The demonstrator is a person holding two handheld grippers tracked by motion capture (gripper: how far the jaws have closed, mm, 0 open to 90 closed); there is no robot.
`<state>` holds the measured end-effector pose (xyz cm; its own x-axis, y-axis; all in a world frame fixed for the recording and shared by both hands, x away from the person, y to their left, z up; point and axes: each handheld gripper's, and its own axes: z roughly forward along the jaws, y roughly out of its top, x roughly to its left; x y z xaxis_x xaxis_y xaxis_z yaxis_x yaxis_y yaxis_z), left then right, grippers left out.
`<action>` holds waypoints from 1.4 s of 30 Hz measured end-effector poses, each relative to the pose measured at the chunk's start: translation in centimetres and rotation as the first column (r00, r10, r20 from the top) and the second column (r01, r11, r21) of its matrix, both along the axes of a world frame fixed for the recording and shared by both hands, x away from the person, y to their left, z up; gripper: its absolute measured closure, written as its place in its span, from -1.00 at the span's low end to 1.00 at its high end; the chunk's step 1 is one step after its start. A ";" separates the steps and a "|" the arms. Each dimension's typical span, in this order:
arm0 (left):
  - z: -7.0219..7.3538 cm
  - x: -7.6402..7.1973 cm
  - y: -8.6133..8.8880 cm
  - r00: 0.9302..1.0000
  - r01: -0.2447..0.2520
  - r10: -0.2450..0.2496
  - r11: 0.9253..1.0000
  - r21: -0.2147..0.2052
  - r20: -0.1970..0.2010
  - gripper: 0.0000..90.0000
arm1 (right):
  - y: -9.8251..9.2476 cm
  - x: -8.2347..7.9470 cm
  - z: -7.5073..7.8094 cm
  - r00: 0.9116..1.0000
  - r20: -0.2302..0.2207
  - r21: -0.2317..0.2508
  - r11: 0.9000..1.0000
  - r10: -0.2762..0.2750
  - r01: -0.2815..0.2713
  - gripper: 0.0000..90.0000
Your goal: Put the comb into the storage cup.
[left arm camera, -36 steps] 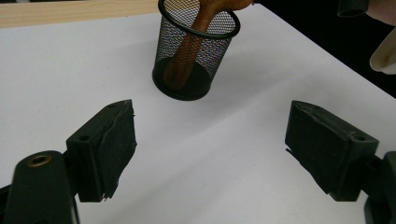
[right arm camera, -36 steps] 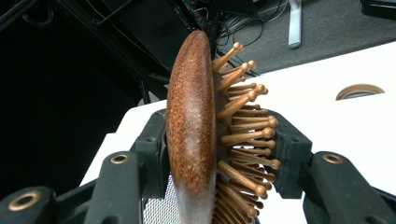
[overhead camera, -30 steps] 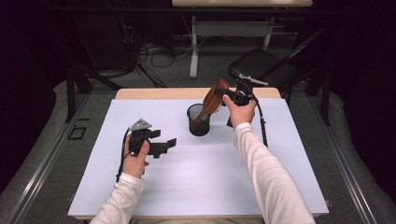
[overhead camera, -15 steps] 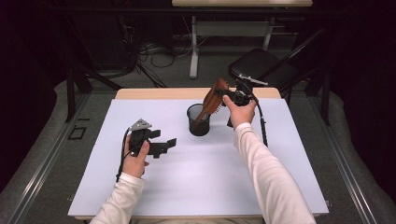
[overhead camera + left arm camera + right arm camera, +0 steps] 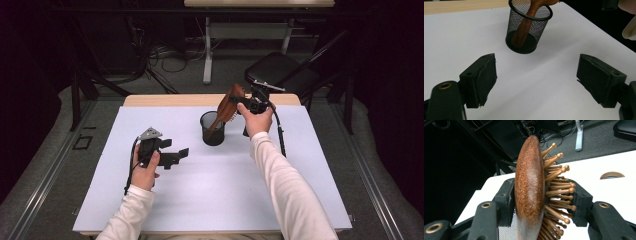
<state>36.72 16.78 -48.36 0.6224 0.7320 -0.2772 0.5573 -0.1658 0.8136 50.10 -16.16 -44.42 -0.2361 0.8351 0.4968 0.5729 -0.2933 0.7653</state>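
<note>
A brown wooden hairbrush [image 5: 227, 107] leans with its handle down inside a black mesh cup [image 5: 213, 131] that stands upright at the far middle of the white table. My right gripper [image 5: 235, 101] is shut on the brush head above the cup. In the right gripper view one pad lies against the smooth back of the hairbrush [image 5: 529, 187] and the other against its bristles. My left gripper [image 5: 175, 148] hovers low at the left, open with nothing between its fingers. In the left gripper view the mesh cup [image 5: 529, 37] stands ahead of the spread jaws with the brush handle [image 5: 524, 27] inside it.
A white sheet [image 5: 210, 200] covers the table, and a bare wooden strip [image 5: 170, 100] runs along its far edge. A black folding chair [image 5: 280, 75] stands behind the far right corner. Cables and a desk leg lie on the floor beyond.
</note>
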 end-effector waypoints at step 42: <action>0.0 0.0 0.0 1.000 -0.001 0.001 1.000 0.002 0.001 -0.63 | -0.1 0.0 -0.1 1.000 0.008 -0.039 0.999 -0.002 0.003 -0.18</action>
<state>36.71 16.75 -48.37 0.6215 0.7333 -0.2757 0.5571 -0.1662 0.8137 50.07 -16.21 -44.55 -0.2377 0.8543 0.4623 0.5665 -0.2647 0.7804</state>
